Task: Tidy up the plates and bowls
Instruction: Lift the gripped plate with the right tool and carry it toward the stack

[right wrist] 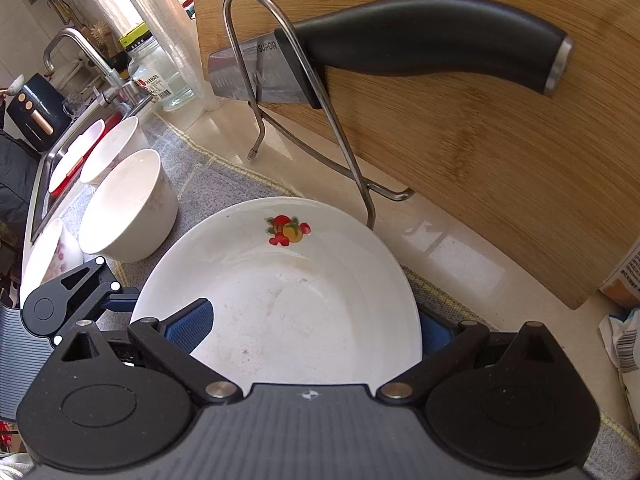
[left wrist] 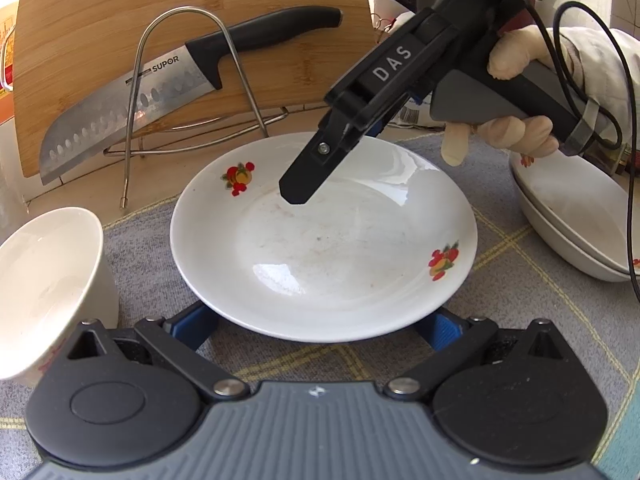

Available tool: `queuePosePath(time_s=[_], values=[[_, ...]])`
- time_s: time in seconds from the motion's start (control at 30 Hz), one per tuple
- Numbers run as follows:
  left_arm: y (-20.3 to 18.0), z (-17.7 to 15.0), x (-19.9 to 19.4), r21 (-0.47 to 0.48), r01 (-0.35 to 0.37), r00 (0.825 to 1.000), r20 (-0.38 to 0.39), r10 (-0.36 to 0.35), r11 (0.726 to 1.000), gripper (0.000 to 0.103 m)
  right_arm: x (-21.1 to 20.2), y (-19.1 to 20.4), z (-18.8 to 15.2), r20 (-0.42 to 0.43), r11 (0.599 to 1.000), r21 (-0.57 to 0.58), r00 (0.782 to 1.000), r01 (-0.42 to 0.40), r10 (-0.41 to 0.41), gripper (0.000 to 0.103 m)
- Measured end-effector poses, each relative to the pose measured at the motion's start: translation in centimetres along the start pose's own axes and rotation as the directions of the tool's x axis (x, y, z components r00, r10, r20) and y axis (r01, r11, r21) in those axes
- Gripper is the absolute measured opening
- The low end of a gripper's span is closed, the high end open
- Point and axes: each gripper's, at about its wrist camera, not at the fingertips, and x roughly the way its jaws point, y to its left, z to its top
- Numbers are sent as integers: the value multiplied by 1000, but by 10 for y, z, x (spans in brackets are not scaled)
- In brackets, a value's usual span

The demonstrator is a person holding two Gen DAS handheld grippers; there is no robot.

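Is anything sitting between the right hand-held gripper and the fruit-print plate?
Nothing visible does. The right hand-held gripper is open and already at the fruit-print plate, one blue pad over the plate's surface and the other beyond its rim. The knife and wire rack stand behind the plate.

The left gripper (left wrist: 320, 330) is held low and level, its blue fingers (left wrist: 442, 330) spread wide apart. The right gripper (right wrist: 316, 328) slants down from the upper right, its fingers (right wrist: 190, 326) also spread wide, one on each side. A gloved right hand (left wrist: 516, 100) wraps the handle, index finger extended under the body, cable trailing past the wrist.
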Motion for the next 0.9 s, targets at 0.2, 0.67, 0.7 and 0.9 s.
queuePosePath(time_s=[0.2,0.67,0.7,0.9], values=[[1,-1,0,4,6,1000,4,-6,1000,103,-1,-2,1,1,1000,16,1000,-27,27,103],[0,-3,-1,22,9,1000,14,-10,1000,103,-1,0,1,0,1000,13,1000,-24,24,103],[0,-3,-1,28,8,1000,15,-9,1000,103,0,0,1,-1,1000,11,1000,-22,22,103],[0,-1,0,32,9,1000,9,-9,999,103,2,2,3,-8,1000,6,1000,-13,13,103]])
